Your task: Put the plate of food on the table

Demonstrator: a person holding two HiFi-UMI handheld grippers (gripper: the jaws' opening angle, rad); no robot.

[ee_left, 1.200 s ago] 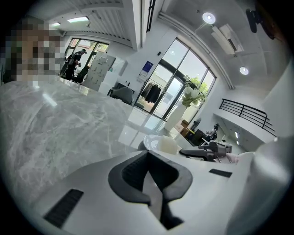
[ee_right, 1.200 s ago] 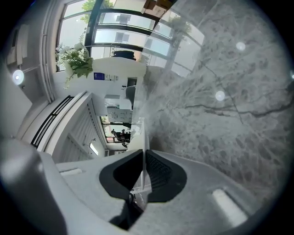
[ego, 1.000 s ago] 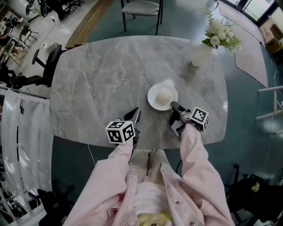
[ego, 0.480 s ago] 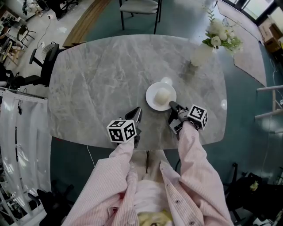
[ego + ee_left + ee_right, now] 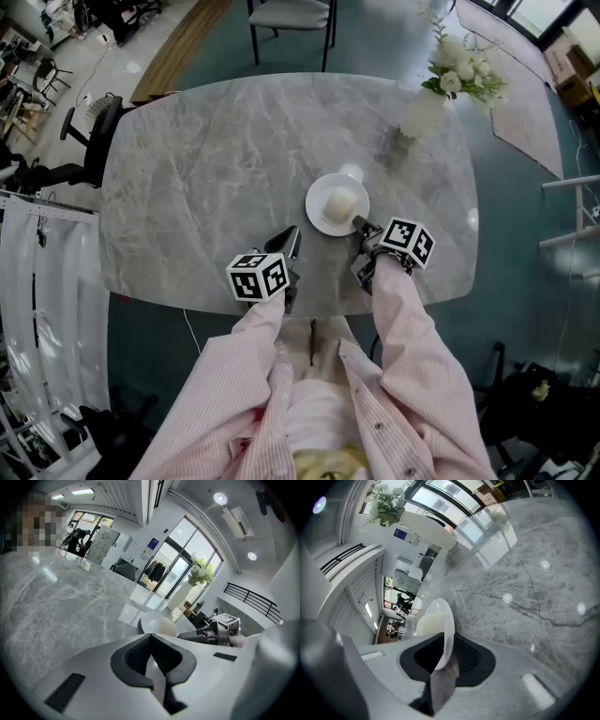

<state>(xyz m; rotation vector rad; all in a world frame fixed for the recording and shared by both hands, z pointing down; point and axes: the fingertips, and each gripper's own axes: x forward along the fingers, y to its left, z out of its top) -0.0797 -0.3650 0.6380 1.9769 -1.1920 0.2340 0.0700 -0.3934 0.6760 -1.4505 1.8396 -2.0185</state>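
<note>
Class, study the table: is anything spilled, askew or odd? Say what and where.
Nothing stands out. The plate lies flat on the table with the food on it, nothing spilled, and the vase stands upright. The right gripper is opening its jaws, the plate's rim between them.

We see oval grey marble surface (image 5: 206, 169) over teal floor (image 5: 525, 309). Grey-seated chair (image 5: 291, 17) at far edge. Black office chair (image 5: 89, 122) off left corner. Wood-toned strip (image 5: 178, 47) crosses floor at upper left. White vase (image 5: 422, 112) with pale flowers (image 5: 461, 70) stands near surface's far right corner. White panel (image 5: 47, 281) at left. In left gripper view we see tall windows (image 5: 180, 559) full of daylight, round ceiling lights (image 5: 220, 498), air conditioner (image 5: 236, 520), dark railing (image 5: 253, 602).
</note>
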